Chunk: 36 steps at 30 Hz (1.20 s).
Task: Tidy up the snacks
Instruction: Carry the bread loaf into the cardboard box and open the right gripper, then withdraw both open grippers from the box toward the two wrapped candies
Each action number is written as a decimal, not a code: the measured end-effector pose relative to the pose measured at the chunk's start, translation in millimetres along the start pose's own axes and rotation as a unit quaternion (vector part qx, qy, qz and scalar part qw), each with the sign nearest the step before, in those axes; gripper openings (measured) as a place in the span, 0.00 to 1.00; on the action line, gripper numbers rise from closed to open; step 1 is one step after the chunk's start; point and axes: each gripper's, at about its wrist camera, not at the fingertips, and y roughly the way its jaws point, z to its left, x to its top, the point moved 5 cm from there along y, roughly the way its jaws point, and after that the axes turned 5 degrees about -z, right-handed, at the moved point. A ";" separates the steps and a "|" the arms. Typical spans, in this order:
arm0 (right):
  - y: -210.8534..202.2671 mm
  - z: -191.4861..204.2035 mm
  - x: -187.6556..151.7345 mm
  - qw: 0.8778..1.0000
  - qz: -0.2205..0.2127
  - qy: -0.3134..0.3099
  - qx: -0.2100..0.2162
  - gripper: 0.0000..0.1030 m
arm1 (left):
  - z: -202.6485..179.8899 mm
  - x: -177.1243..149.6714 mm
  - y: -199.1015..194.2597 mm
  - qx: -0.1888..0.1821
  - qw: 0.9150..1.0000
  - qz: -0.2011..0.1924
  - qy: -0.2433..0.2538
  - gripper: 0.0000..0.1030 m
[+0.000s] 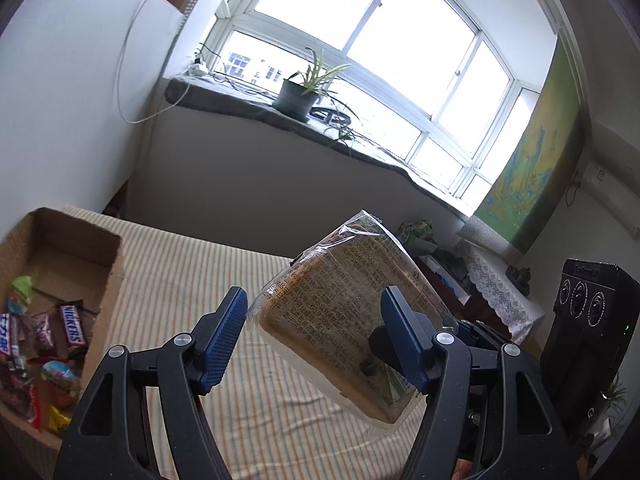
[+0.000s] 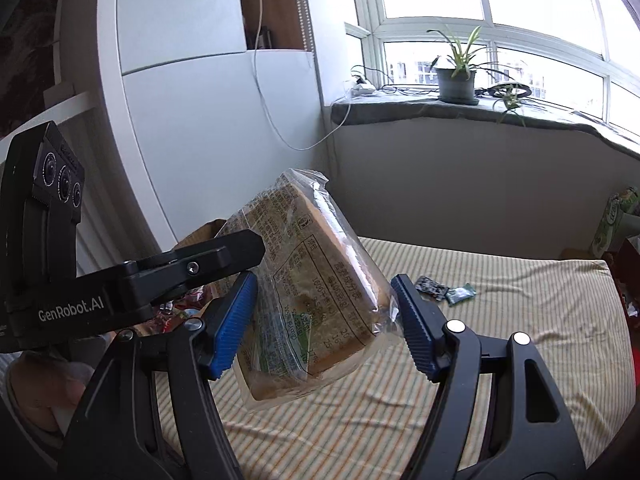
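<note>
We have the bread pack [image 1: 344, 316] up in the air over the striped cloth [image 1: 192, 280], both grippers on it: left gripper [image 1: 316, 336] and right gripper [image 2: 324, 320] each clamp it between the jaws. Carry step, we judge. Next: swing it left to the box [image 1: 108, 256] with the candy, lower, release together.
</note>
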 end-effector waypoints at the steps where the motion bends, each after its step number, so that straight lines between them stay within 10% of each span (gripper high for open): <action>1: 7.4 9.9 -0.6 1.000 0.005 -0.005 0.009 0.70 | 8.1 -0.9 -6.4 0.007 1.000 -0.005 -0.007 0.66; 21: 122.2 172.8 -10.7 0.983 0.065 -0.066 0.161 0.70 | 176.1 11.6 -113.9 0.163 0.981 -0.066 -0.080 0.66; 28: 130.8 148.0 -41.0 0.987 0.083 -0.078 0.115 0.80 | 199.8 -3.8 -125.8 0.272 0.959 -0.073 -0.042 0.76; 36: 116.8 146.5 -34.8 0.989 0.061 -0.095 0.093 1.00 | 206.0 -5.7 -147.7 0.279 0.955 -0.085 -0.047 0.78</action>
